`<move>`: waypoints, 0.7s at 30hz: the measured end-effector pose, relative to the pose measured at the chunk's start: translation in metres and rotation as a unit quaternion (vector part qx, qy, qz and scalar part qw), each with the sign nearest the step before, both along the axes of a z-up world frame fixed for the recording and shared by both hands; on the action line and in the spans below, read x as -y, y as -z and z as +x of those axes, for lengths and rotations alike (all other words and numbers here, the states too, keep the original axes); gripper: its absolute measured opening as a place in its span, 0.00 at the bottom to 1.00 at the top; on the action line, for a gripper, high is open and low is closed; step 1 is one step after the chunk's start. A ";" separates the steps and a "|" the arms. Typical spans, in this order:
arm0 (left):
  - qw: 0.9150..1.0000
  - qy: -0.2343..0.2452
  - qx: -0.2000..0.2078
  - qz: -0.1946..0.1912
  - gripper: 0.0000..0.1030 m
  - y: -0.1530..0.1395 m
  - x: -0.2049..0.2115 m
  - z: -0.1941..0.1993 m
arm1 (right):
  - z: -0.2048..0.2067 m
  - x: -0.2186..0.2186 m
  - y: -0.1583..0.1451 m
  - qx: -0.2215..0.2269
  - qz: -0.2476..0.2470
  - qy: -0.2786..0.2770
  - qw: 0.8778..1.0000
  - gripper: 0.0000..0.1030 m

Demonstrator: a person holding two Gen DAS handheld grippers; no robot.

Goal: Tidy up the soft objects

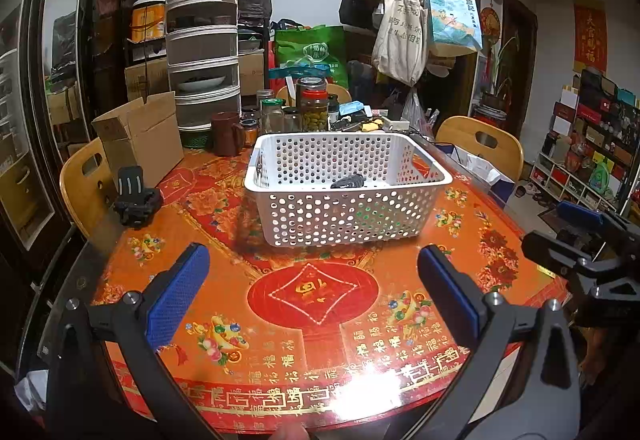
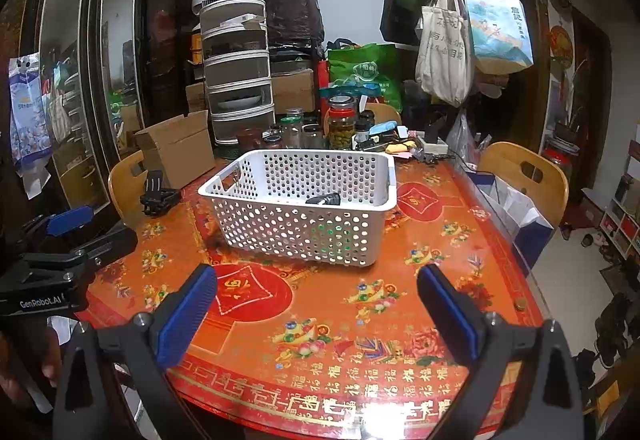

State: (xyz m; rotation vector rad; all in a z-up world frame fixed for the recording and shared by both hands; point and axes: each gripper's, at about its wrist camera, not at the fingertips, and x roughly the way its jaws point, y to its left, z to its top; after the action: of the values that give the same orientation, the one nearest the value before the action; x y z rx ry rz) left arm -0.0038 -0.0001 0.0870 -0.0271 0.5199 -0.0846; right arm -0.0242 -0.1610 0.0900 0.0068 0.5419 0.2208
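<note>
The left claw [image 1: 314, 294] hangs over the near part of the tabletop [image 1: 280, 304] with its blue pads [image 1: 176, 296] spread wide and nothing between them. The right claw [image 2: 316, 310] is likewise spread and empty, its pads [image 2: 186, 316] apart above the red and orange patterned cloth. Each claw shows at the edge of the other's view: the right one at the far right of the left view, the left one at the far left of the right view. Beyond both claws, toward the middle of the tabletop, stands a white perforated basket [image 1: 344, 218]. Inside it, near the front wall, lies a dark soft object [image 1: 347, 181], only partly visible above the rim; something green shows through the holes low in the front wall, too hidden to name. Left of the basket, apart from it, a black clamp-like device [image 1: 136, 196] sits near the tabletop edge, with an open cardboard box [image 1: 140, 136] just behind it. Behind the basket stands a cluster of glass jars [image 1: 314, 108] and a brown mug [image 1: 226, 134]. A wooden chair [image 1: 486, 142] stands at the right side of the tabletop.
</note>
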 end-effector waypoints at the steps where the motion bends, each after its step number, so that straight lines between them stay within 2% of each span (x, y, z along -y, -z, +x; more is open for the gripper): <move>1: 1.000 0.000 0.000 -0.001 1.00 0.000 0.000 0.000 | 0.000 0.000 0.000 0.000 0.000 0.000 1.000 0.97; 21: 1.000 0.007 -0.005 -0.001 1.00 0.002 -0.004 -0.001 | -0.002 0.002 -0.004 0.004 0.002 0.002 1.000 0.97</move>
State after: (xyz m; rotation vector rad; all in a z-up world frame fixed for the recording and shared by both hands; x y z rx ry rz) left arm -0.0045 0.0042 0.0846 -0.0251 0.5305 -0.0992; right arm -0.0263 -0.1632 0.0937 0.0103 0.5334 0.2172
